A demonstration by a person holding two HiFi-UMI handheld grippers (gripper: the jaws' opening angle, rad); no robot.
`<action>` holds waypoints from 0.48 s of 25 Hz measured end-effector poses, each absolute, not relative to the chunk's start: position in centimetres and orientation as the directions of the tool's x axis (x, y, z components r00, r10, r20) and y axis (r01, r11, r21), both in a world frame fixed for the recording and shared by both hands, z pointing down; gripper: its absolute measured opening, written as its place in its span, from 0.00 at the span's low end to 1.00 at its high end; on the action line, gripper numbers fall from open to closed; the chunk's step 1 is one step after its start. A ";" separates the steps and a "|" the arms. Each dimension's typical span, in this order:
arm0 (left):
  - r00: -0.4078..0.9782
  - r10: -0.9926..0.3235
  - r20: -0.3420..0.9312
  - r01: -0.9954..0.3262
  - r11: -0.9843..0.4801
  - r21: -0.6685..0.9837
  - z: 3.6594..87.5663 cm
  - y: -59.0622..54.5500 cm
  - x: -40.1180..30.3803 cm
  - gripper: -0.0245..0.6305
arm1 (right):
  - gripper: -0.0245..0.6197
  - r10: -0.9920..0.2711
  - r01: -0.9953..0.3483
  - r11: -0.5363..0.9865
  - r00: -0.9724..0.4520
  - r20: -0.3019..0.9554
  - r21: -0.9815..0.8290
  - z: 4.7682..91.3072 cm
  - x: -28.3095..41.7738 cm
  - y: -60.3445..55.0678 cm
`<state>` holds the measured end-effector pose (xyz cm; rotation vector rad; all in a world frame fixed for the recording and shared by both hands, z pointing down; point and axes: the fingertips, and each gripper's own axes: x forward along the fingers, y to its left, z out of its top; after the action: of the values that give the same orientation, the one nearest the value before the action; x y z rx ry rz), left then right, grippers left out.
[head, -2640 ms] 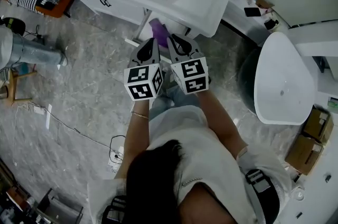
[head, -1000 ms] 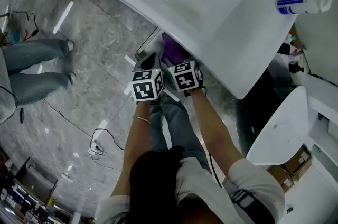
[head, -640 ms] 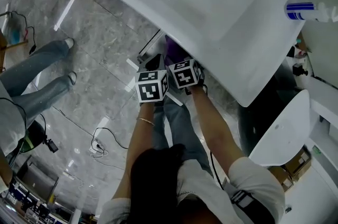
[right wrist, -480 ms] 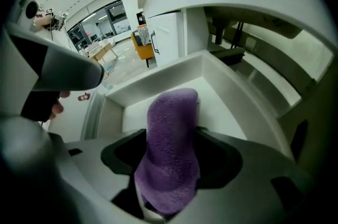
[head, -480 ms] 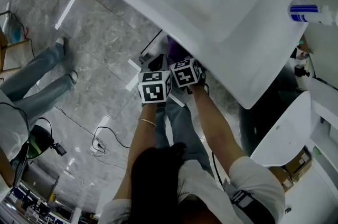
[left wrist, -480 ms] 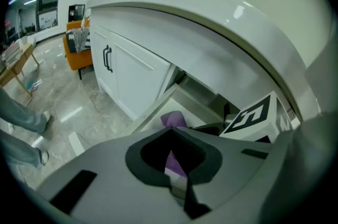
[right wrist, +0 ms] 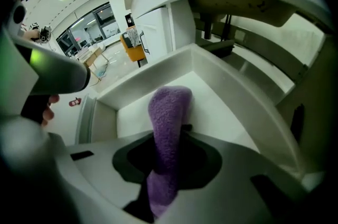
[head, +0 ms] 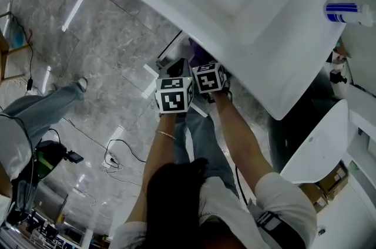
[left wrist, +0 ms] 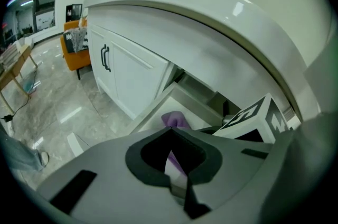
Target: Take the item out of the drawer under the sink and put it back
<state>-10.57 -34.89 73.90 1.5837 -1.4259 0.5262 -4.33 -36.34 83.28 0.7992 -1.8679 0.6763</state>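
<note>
A bathroom set inside an open hall: white sink (head: 247, 1), vanity cabinet (left wrist: 127, 72), marble floor (head: 100, 48), loose cables (head: 120, 151).

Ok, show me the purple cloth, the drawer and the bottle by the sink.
cloth (right wrist: 168, 109), right gripper view, on its upright purple fold.
drawer (right wrist: 224, 112), right gripper view, on the bare floor right of the cloth.
bottle (head: 354, 14), head view, on its white body.

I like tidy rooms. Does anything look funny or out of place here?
Only the purple fuzzy cloth: it stands bunched upright in the open drawer, because the right gripper, whose jaws have just been closing, pinches it. Nothing looks spilled or broken.
</note>
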 end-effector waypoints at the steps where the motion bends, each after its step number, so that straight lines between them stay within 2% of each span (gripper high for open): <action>1: 0.243 -0.546 0.802 -0.937 0.082 0.340 73.9 -34.9 -10.6 0.04 | 0.18 -0.243 -0.771 0.626 -0.332 0.911 -0.114 83.0 -4.4 -36.3; 12: 0.278 -0.546 0.790 -0.932 0.044 0.359 73.0 -33.9 -10.4 0.04 | 0.17 -0.317 -0.778 0.617 -0.383 0.868 -0.118 78.8 -4.4 -35.2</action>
<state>-10.36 -33.91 73.05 1.6235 -1.3869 0.5242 -4.42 -35.23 78.83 0.8658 -1.9620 0.6634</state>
